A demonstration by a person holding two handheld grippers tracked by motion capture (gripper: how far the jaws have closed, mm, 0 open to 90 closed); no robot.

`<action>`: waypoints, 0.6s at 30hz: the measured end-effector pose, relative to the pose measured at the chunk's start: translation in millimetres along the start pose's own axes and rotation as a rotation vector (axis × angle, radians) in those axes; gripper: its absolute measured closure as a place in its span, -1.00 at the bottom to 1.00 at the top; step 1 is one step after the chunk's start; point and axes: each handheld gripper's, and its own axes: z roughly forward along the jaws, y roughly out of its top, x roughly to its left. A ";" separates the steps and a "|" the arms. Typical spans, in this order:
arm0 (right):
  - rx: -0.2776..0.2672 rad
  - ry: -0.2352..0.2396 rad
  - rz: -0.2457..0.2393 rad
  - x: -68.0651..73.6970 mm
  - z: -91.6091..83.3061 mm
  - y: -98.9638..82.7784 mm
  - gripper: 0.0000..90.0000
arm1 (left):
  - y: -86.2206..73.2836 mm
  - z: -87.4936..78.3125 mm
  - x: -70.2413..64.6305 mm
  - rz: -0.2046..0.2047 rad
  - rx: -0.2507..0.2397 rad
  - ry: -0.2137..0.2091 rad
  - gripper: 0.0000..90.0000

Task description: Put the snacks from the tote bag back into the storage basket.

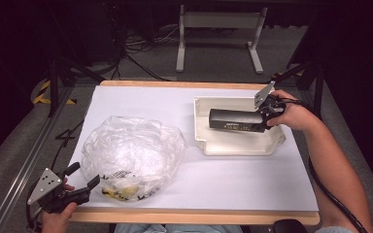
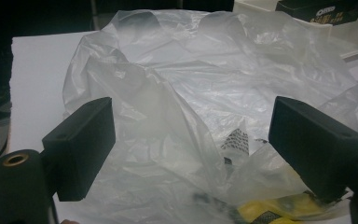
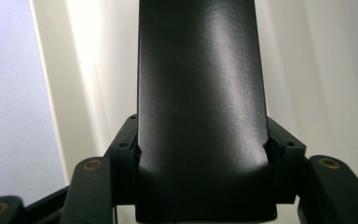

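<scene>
white table sheet [image 1: 252, 184] carries a cream tray [image 1: 238, 145] at 2 o'clock. my right gripper [image 1: 267, 114] clamps a black box [image 1: 235, 120] over it; my left gripper [image 1: 85, 187], jaws apart, faces a plastic bag [image 1: 131, 150] at 8 o'clock.

Clear plastic bag [image 1: 132, 151] on table [image 1: 252, 187]

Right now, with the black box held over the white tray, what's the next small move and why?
Probably lower the right tool a little further and set the black box flat in the white tray, then let go. The box is clamped at one end and sits over the tray's middle, nothing else visible in the tray. The left tool waits open by the plastic bag.
</scene>
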 end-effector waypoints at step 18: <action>0.058 0.047 -0.025 2.8 17.2 -0.9 -0.04 | 1.6 2.2 2.9 -0.003 -0.002 -0.002 -0.66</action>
